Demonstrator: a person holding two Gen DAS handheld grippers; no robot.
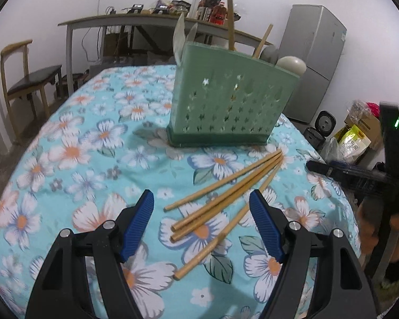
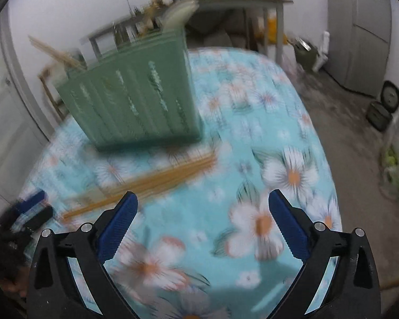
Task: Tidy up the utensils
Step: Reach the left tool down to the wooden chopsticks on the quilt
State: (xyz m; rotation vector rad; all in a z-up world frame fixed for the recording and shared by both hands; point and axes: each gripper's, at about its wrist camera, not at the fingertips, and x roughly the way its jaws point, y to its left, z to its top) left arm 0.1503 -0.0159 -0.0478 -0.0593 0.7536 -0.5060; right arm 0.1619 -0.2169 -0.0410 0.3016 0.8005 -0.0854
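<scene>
1. Far left, left wrist view: wooden chair (image 1: 26,79) with a dark seat stands against the wall, well apart from the table.
2. Table, covered in a teal floral cloth (image 1: 74,138), fills the middle of both views.
3. Left gripper (image 1: 201,199): jaws apart, nothing between the blue pads (image 1: 142,223). It hangs over the near ends of the chopsticks, not touching them.
4. Chopsticks (image 1: 226,188): four loose bamboo sticks flat on the cloth, fanned, far tips bunched near the holder's base, near ends spread toward the left gripper. One stick lies apart from the other three, closest to the right-hand pad.
5. Green utensil holder (image 1: 228,101): perforated, upright on the cloth just behind the chopsticks. Already holds utensils: pale handles at its left end, wooden sticks and a rounded pale spoon bowl toward its right.
6. Grey fridge (image 1: 314,61) behind the holder, against the wall; bags and boxes on the floor to its right.
7. Right gripper (image 2: 202,199): jaws spread wide, nothing between them, over bare cloth. In the left wrist view its dark body shows at the right edge.
8. Right wrist view is motion-blurred; chopsticks (image 2: 151,183) read only as an orange streak left of that gripper, probably not touching it.
</scene>
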